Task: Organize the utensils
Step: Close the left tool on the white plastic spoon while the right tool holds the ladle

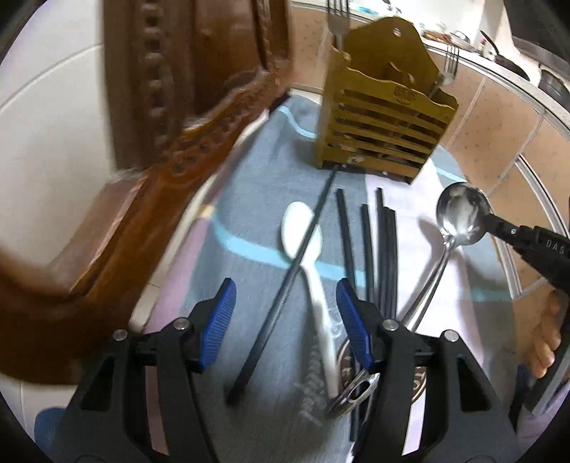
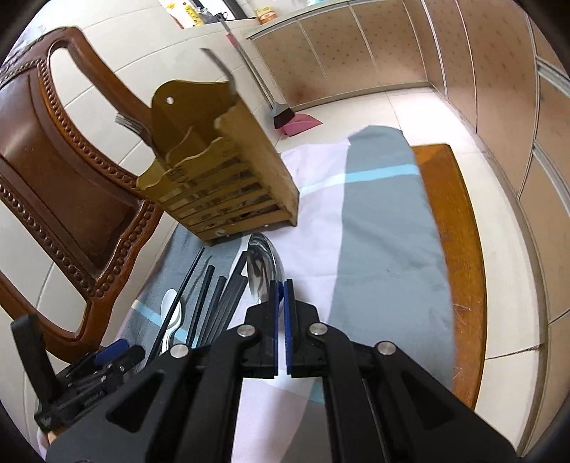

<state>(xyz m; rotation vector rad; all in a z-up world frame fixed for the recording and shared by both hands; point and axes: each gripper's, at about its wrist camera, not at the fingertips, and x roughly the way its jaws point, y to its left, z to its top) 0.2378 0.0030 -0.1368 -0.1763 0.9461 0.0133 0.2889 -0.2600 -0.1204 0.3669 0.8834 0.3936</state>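
Steel spoon point(image 2: 262, 265) pinched in the closed right gripper point(image 2: 281, 285); the left gripper point(image 1: 285, 317) gapes over a white spoon point(image 1: 302, 231)

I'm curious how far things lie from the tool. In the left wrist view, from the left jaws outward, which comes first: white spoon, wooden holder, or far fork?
1. white spoon, lying on the cloth between the jaws.
2. wooden holder, standing farther ahead.
3. fork, upright in the holder's back left corner.
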